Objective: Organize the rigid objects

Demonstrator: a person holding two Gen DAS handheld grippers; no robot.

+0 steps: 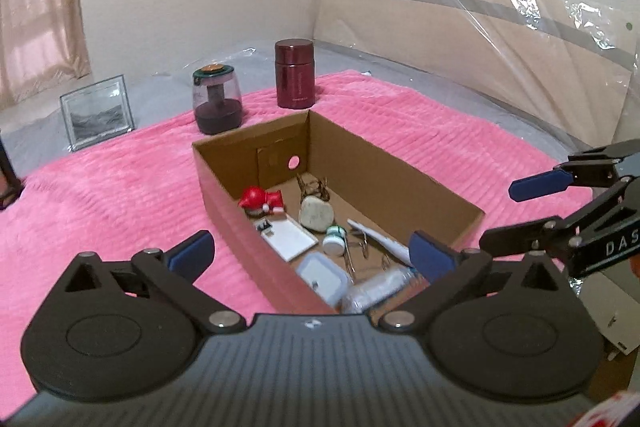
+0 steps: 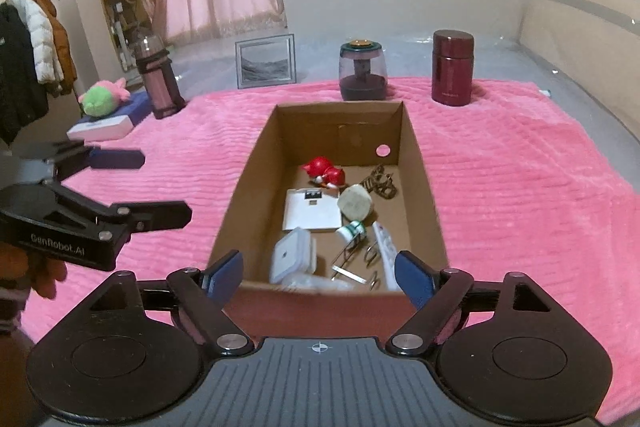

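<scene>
My right gripper (image 2: pixel 318 277) hangs wide open and empty over the near end of the cardboard box (image 2: pixel 424 163); my left gripper (image 1: pixel 310 253) is wide open too. The red figurine (image 2: pixel 326 173), white card (image 2: pixel 310 215) and stone (image 2: pixel 355 207) lie inside the box.

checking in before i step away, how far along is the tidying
Mostly begun: the cardboard box already holds small items, including a red figurine and white card. Nothing is in hand; left gripper and right gripper are open. The maroon flask and purple jar stand outside.
</scene>
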